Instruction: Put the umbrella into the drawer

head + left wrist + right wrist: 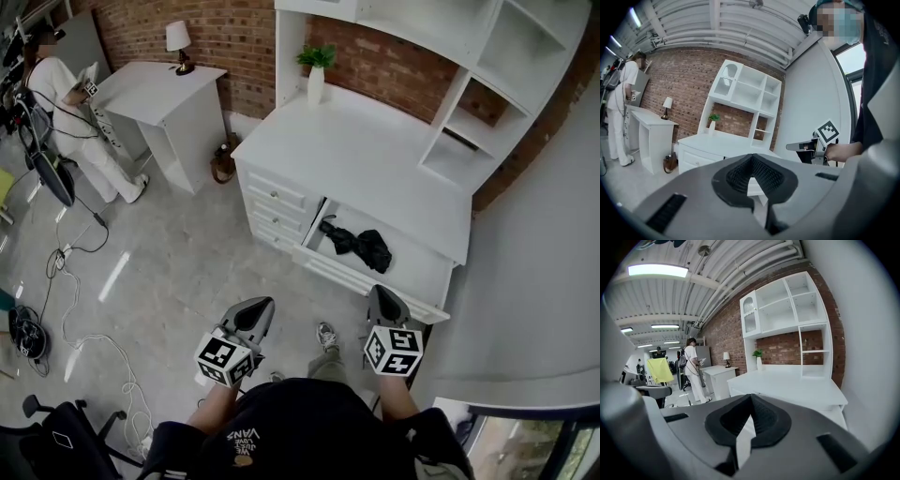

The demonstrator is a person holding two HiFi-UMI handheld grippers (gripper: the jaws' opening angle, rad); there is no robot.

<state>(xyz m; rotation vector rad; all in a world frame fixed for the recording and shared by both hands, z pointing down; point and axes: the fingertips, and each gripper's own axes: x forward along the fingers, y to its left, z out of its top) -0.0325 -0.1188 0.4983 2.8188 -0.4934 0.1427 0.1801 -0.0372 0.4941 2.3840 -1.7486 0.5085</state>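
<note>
Nearest me, both tongs are hovering above the floor in front of the bench [356, 155]; I am seeing the left tongs [253, 309] with jaws pressed together and empty; the right tongs [384, 298] are sitting the same way, together on nothing; neither is touching the drawer [424, 264], which is standing pulled out under the benchtop; the umbrella [354, 242], black and folded, is lying inside it toward its left end; a plant [317, 66] is standing at the bench's rear; a person in white [70, 112] is standing well apart.
</note>
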